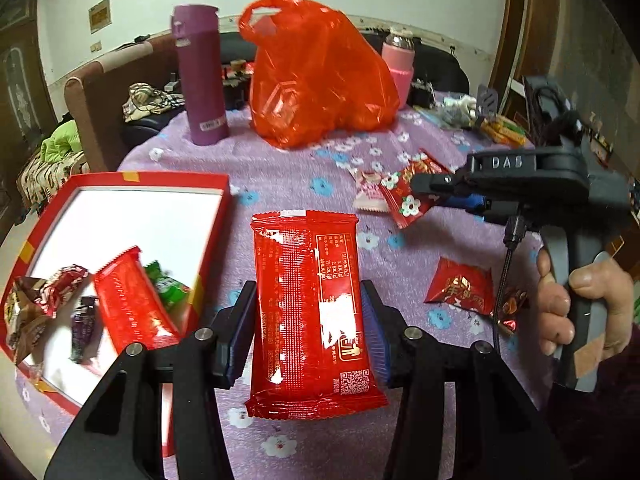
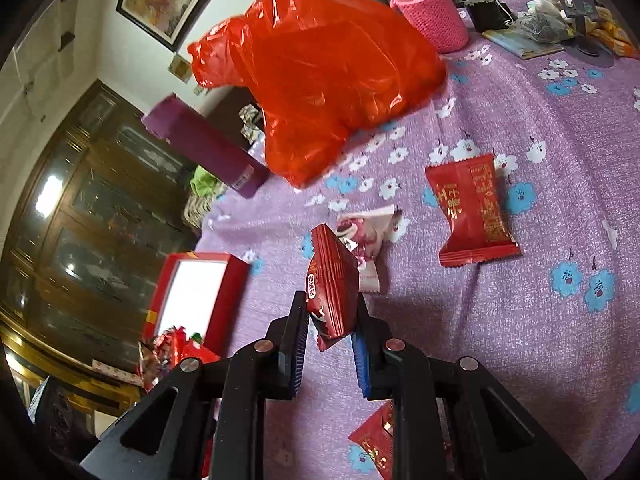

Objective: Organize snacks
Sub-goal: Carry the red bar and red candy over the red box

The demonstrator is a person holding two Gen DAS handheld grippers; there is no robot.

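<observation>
The left gripper (image 1: 308, 332) stands partly open, its pads clamped on the sides of a large red snack packet (image 1: 310, 312) lifted off the cloth. Left of those fingers lies the red box (image 1: 120, 184) with snacks inside. The right gripper (image 2: 330, 328) pinches a small red wrapped snack (image 2: 332, 284); more packets (image 2: 472, 212) lie beyond, to its right.

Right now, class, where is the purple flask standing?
In the left wrist view the purple flask stands upright at the far side of the table, just left of the red plastic bag and beyond the red box.
</observation>
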